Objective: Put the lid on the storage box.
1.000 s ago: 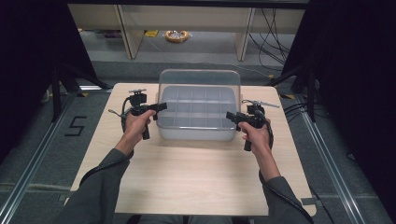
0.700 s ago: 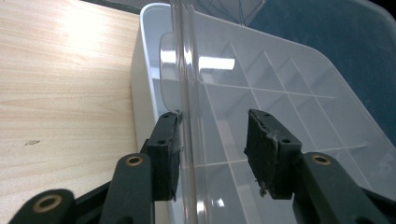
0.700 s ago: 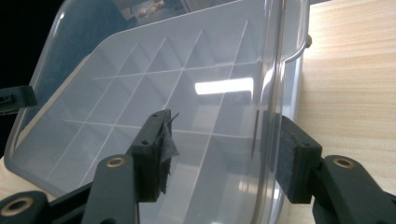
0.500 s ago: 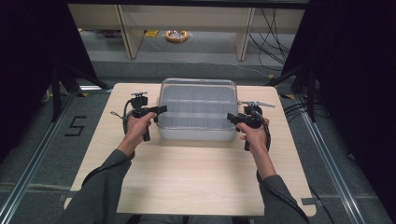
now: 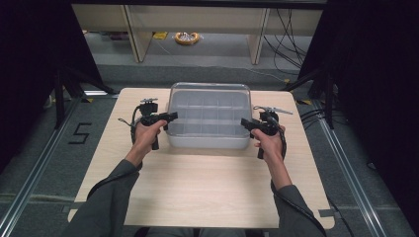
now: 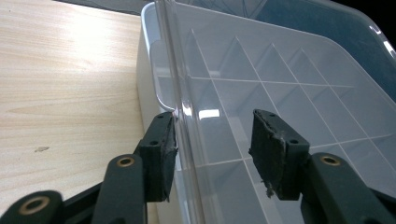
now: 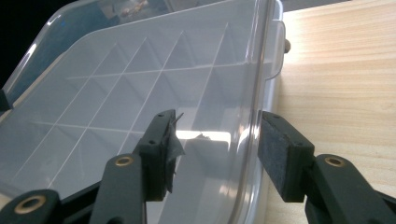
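Observation:
A clear plastic compartment box (image 5: pixel 207 113) with a see-through lid sits on the far half of the wooden table (image 5: pixel 197 192). My left gripper (image 5: pixel 168 117) is at its left side and my right gripper (image 5: pixel 245 122) at its right side. In the left gripper view the jaws stand open (image 6: pixel 212 149) astride the lid's left edge (image 6: pixel 180 107), the outer pad (image 6: pixel 163 158) close beside the rim. In the right gripper view the jaws are open (image 7: pixel 217 149) around the lid's right edge (image 7: pixel 257 93). The compartments (image 7: pixel 140 93) look empty.
The near half of the table is bare wood. Behind the table, a yellow coil (image 5: pixel 187 37) lies on the floor between shelf legs. A "5" mark (image 5: pixel 81 133) is taped on the floor to the left. Dark stands and cables flank both sides.
One second ago the box's top stood higher and nearer the camera; it has since come down flat. Both hands have stayed at the box's sides.

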`<state>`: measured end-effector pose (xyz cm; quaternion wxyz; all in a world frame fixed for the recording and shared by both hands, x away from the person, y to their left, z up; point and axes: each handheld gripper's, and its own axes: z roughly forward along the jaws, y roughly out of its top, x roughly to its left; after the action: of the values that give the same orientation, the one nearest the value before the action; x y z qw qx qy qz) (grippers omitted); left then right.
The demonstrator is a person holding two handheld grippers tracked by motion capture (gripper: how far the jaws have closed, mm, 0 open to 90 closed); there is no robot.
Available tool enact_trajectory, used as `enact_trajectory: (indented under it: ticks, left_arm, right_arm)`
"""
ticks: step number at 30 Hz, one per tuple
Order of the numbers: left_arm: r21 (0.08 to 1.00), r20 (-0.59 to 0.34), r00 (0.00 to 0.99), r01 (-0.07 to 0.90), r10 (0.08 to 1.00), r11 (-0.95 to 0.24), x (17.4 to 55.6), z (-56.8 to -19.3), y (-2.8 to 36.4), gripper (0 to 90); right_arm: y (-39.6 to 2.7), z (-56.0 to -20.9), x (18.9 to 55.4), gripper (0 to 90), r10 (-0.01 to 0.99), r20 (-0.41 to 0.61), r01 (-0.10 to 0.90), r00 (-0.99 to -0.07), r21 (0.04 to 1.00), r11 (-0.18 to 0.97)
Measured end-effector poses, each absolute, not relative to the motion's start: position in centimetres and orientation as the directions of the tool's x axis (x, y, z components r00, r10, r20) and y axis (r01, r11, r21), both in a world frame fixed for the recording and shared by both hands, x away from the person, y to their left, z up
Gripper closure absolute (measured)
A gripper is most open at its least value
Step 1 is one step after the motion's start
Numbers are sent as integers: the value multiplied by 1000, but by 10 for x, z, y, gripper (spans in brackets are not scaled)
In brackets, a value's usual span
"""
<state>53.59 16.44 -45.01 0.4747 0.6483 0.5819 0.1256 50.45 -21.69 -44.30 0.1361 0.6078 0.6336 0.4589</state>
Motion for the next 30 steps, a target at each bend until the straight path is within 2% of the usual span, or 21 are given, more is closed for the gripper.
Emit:
enact_trajectory:
  ticks: [1,5,7,9,10,14,23,25,27,29,30]
  left_arm:
    - [763,-389,294,634,873,127,536,-450,164,501]
    - [765,-387,301,633,872,120,535,-450,163,499]
    - [761,-388,297,637,873,121,535,-450,162,496]
    - [760,-403,290,634,868,141,533,-449,162,477]
    - [760,-403,290,634,868,141,533,-449,162,456]
    - [770,-363,311,631,878,95,531,-450,163,470]
    - [763,-368,302,638,879,100,531,-447,161,462]
    - [759,-344,296,646,891,79,531,-446,162,454]
    - [789,-245,296,615,923,13,531,-444,160,461]
    - [786,-260,298,618,918,22,532,-444,162,472]
    - [764,-295,295,644,909,39,533,-445,164,478]
  right_arm:
    - [-221,-445,507,494,901,338,615,-272,781,-107]
    - [-222,-446,505,489,900,356,625,-253,770,-129]
    - [-223,-447,505,465,907,339,619,-250,776,-120]
    - [-224,-449,505,478,913,310,608,-264,788,-92]
    - [-224,-449,505,478,913,310,608,-264,788,-92]
    - [-223,-457,505,474,906,339,631,-255,768,-110]
    - [-225,-458,504,482,904,346,630,-250,767,-119]
    - [-227,-459,505,485,900,341,622,-271,776,-106]
    - [-225,-459,504,491,902,353,634,-250,764,-124]
    - [-223,-458,502,496,894,386,650,-228,744,-156]
    - [-227,-461,505,497,902,345,620,-261,776,-117]
